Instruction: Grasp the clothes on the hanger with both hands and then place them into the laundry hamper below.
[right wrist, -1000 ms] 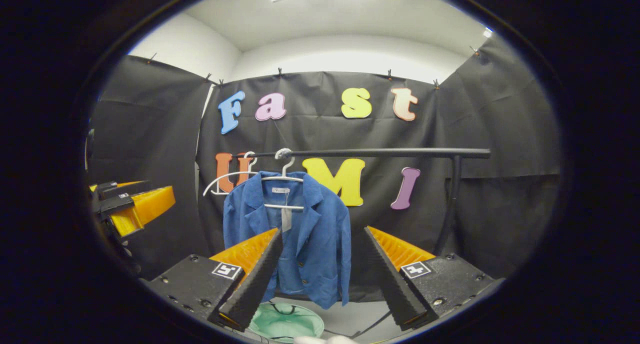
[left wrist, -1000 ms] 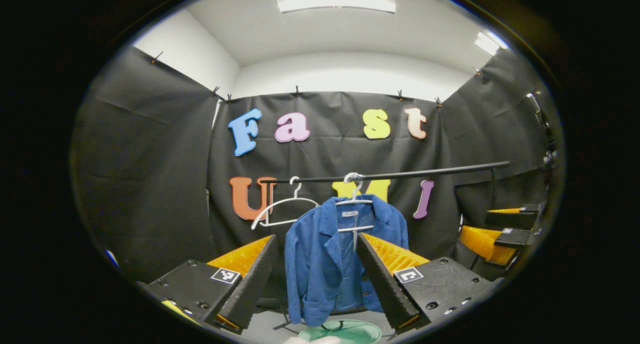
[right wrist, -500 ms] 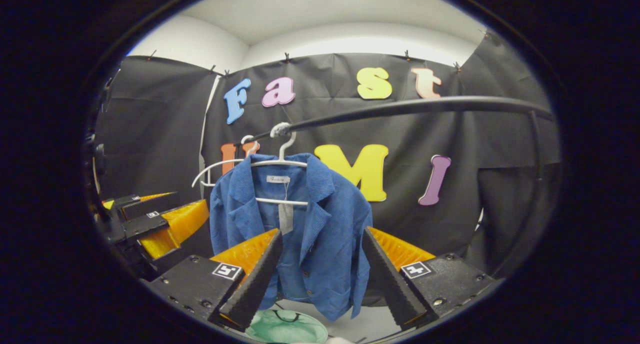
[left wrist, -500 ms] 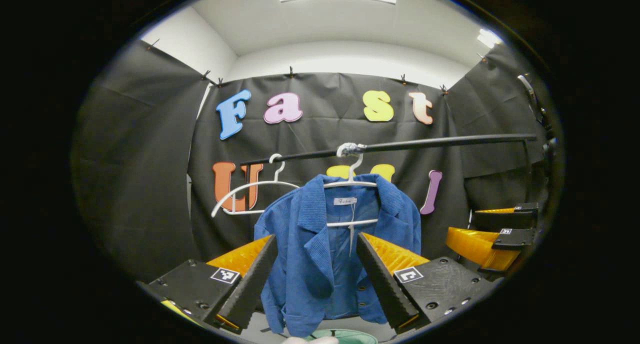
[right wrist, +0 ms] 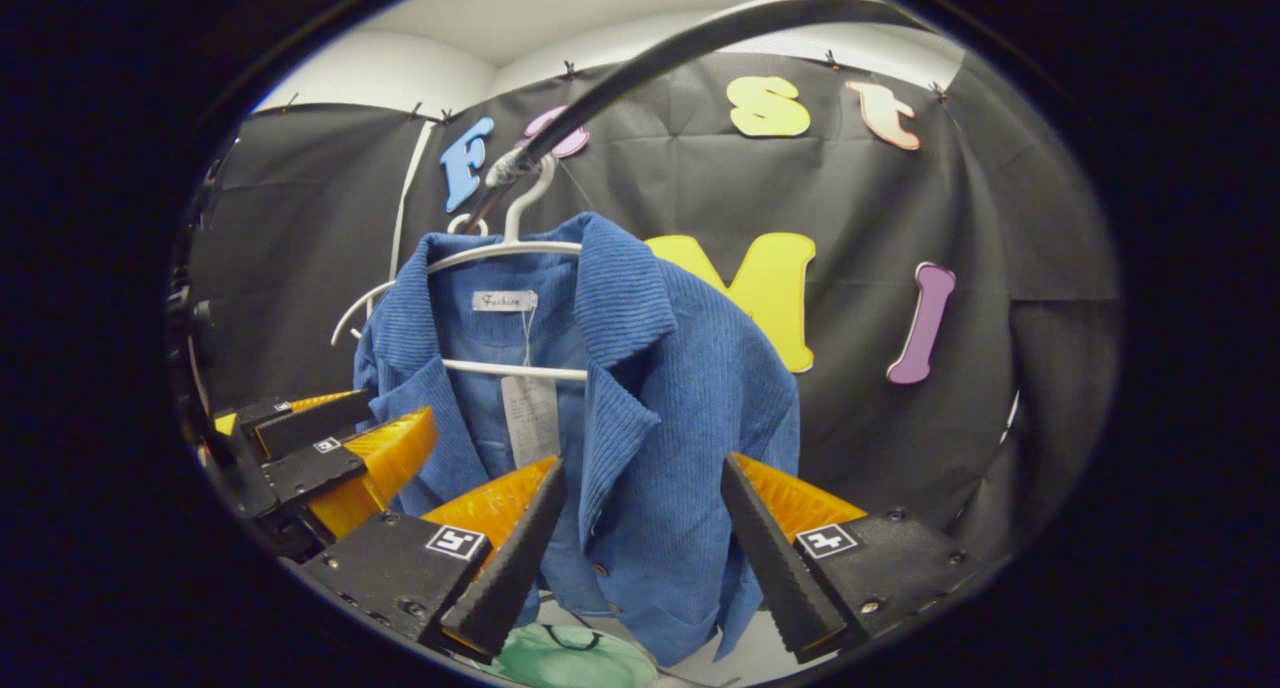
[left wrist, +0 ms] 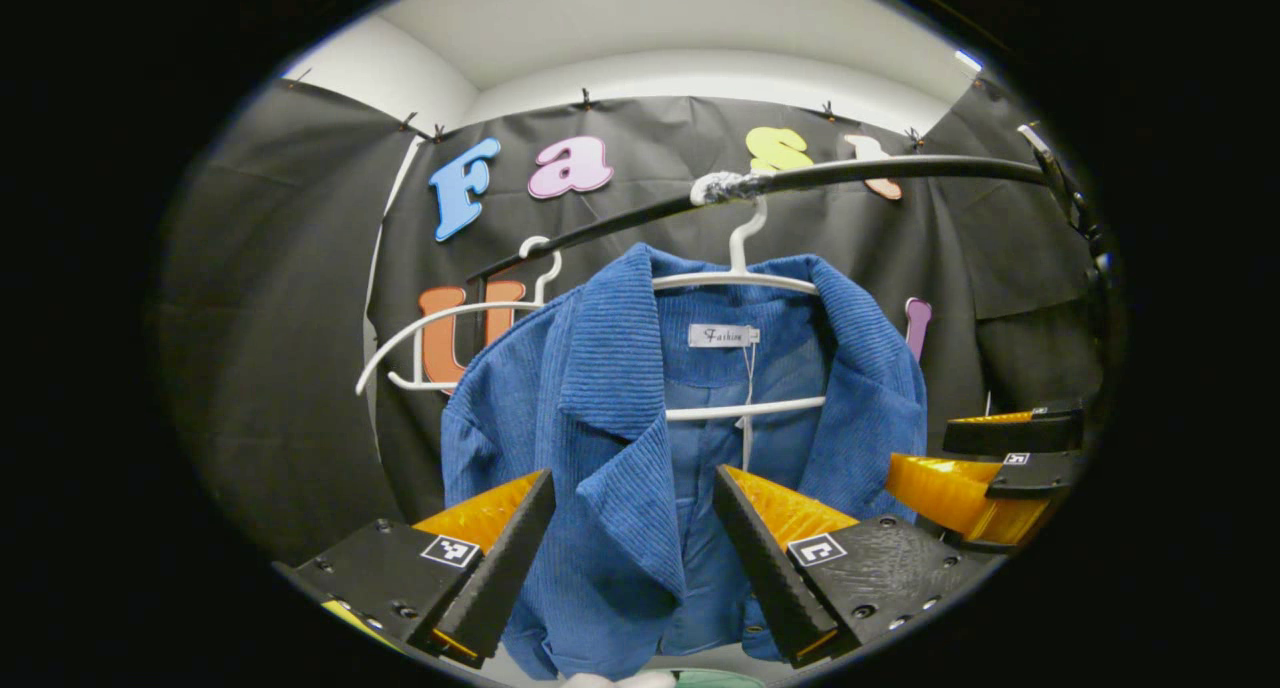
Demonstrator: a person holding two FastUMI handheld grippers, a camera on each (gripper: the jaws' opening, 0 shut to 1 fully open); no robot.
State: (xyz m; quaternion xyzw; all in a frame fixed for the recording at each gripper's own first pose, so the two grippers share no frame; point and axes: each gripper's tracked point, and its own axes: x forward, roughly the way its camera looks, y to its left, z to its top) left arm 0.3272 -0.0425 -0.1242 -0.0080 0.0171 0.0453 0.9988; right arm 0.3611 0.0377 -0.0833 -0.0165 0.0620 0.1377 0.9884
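Observation:
A blue corduroy jacket (left wrist: 610, 438) (right wrist: 670, 408) hangs on a white hanger (left wrist: 745, 280) (right wrist: 500, 251) from a black rail (left wrist: 880, 171) (right wrist: 640, 63). My left gripper (left wrist: 632, 528) stands open just in front of the jacket's left lapel, with cloth showing between its fingers. My right gripper (right wrist: 640, 528) is open too, close before the jacket's right front panel. Each gripper appears in the other's view, the right gripper (left wrist: 985, 468) beside the jacket's shoulder and the left gripper (right wrist: 320, 458) by the opposite sleeve. A green hamper (right wrist: 565, 658) lies below the jacket.
An empty white hanger (left wrist: 440, 318) hangs on the rail behind the jacket's left shoulder. The rail arches close overhead in the right gripper view. Black cloth walls close in the booth at the back and both sides.
Both grippers have moved forward and closer to the jacket, which now looms much larger. The rail has risen in both views. Both grippers stay open.

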